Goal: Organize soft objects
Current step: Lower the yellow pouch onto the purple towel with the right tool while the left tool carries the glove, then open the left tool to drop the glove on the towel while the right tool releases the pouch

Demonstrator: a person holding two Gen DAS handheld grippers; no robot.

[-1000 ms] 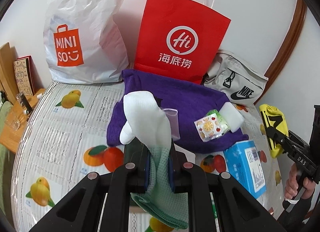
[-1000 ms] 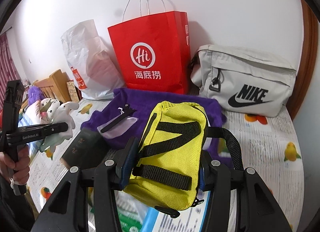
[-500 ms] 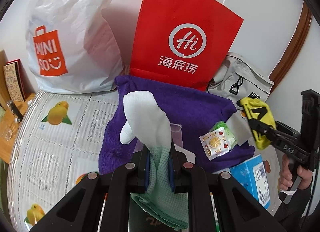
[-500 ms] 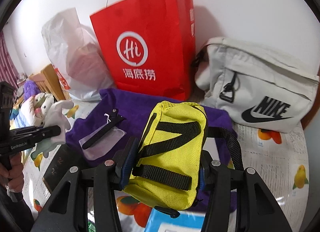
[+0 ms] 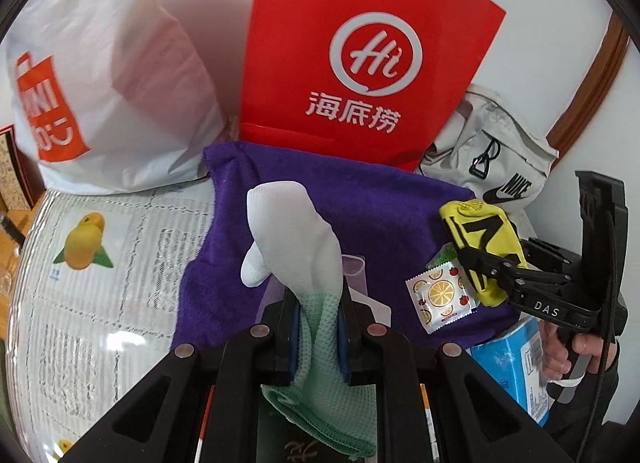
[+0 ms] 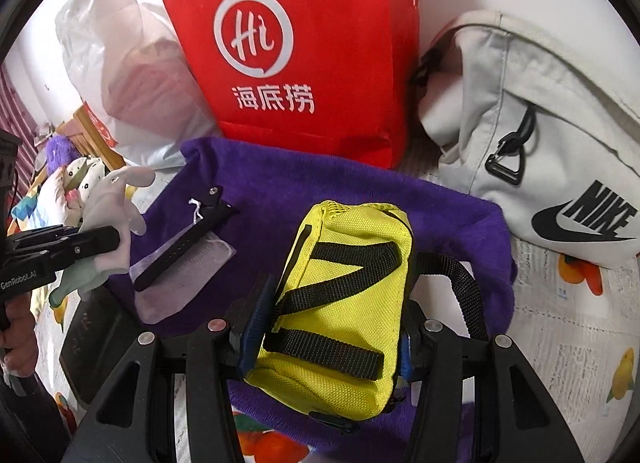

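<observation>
Wall-side red bag [image 5: 360, 63]: "Hi", 海底捞

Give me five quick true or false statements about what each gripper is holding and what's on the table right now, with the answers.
1. The left gripper holds a white and green sock. True.
2. The right gripper holds a blue box. False: its jaws clamp a yellow pouch with black straps.
3. The red paper bag lies flat on the table. False: it stands upright behind the purple cloth.
4. A grey Nike bag sits to the right of the red bag. True.
5. The fruit-print packet rests on the purple cloth. True.
</observation>
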